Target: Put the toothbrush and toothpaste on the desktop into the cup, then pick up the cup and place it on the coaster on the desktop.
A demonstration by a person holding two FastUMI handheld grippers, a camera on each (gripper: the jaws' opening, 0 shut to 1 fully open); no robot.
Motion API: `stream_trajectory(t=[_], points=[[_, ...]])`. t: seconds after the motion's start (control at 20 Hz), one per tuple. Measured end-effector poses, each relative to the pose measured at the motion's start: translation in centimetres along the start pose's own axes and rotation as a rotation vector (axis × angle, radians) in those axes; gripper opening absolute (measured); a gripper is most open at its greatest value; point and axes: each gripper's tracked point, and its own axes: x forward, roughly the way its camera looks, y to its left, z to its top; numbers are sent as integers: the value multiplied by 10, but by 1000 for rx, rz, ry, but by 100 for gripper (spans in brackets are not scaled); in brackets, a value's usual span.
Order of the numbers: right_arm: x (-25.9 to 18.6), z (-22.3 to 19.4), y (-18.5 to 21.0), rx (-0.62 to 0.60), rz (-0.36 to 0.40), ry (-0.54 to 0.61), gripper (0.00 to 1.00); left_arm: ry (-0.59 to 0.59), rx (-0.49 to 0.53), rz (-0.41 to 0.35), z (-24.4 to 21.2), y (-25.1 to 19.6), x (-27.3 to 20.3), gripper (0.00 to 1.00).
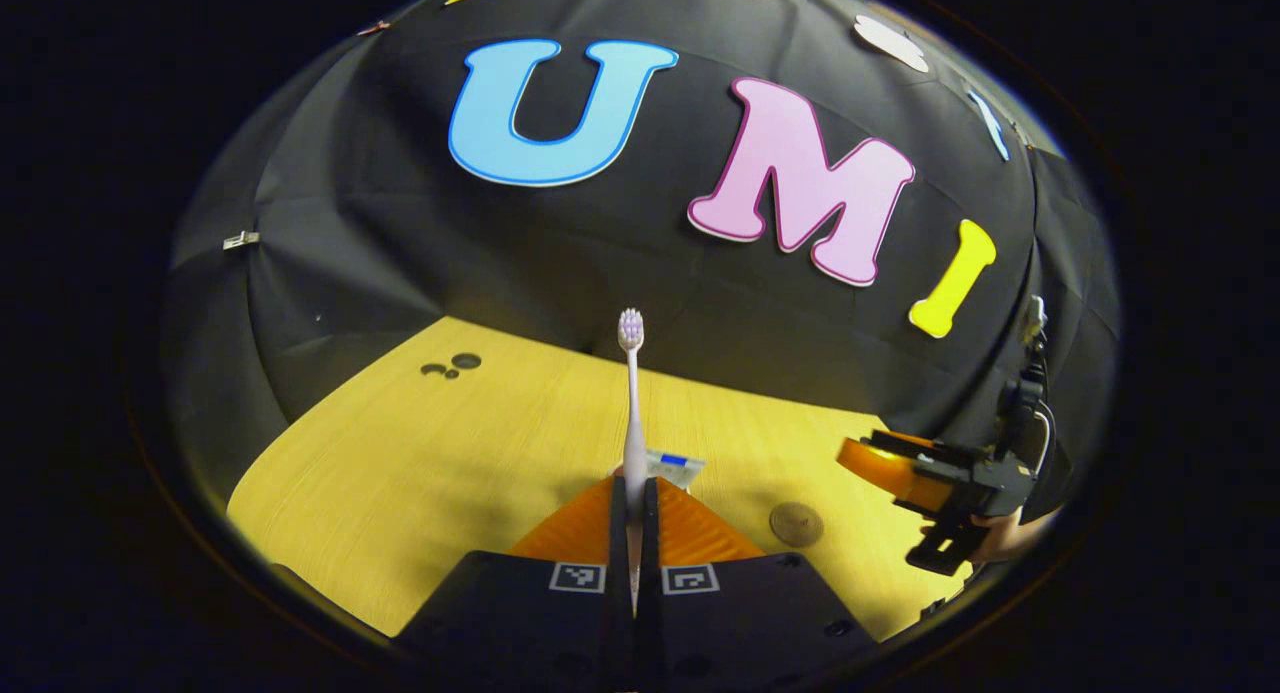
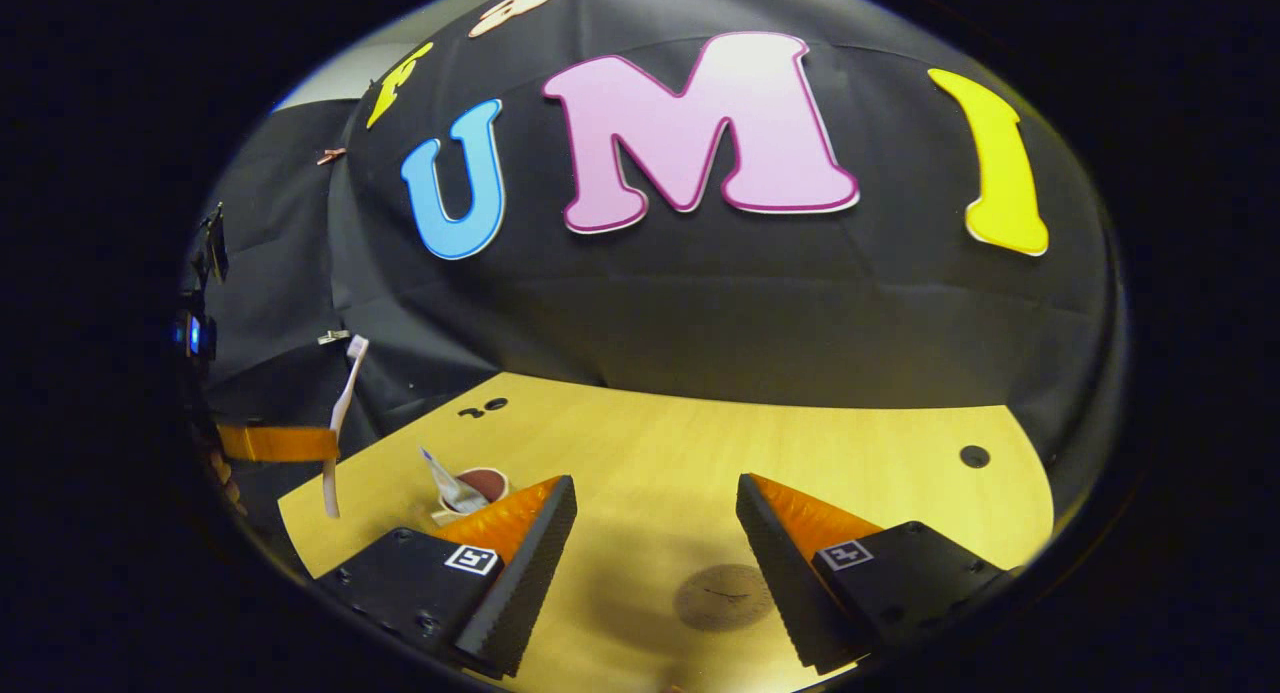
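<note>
Left gripper [image 1: 635,513], clamped on the slim white toothbrush [image 1: 632,403] held bristles-up, hangs nearer the white cup [image 2: 470,493] by the desktop's [image 2: 650,443] left edge than the open right gripper [image 2: 655,533]

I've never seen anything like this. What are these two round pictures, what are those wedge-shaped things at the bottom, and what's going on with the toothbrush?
A person holds a two-finger gripper in each hand; no robot arm is involved. Each gripper carries a wide-angle camera looking out along its own fingers, which are the wedges you see at the bottom.

In the left gripper view, the left gripper is shut on a toothbrush, held upright above the wooden table.

In the right gripper view, the right gripper is open and holds nothing. Below it lies a round coaster. To the side stands a cup with the toothpaste already in it.
</note>
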Motion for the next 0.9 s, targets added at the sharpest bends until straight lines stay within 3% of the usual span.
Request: stream_trajectory(t=[0.4, 0.45, 0.5, 0.55, 0.65, 0.9], points=[[-34, -8, -49, -9, -98, 16, 99, -186, 25, -102, 30, 10, 58, 6], [-36, -10, -51, -6, -105, 20, 99, -201, 21, -111, 30, 13, 66, 11], [-37, -14, -52, -3, -112, 25, 99, -209, 15, -119, 28, 15, 73, 6], [-37, -17, -53, -1, -118, 31, 99, -220, 9, -128, 24, 17, 79, 11], [-38, -24, -55, -1, -129, 40, 99, -244, -5, -151, 18, 18, 90, 6], [-33, -34, -54, 0, -156, 53, 99, -269, -25, -213, 7, 21, 109, 6]])
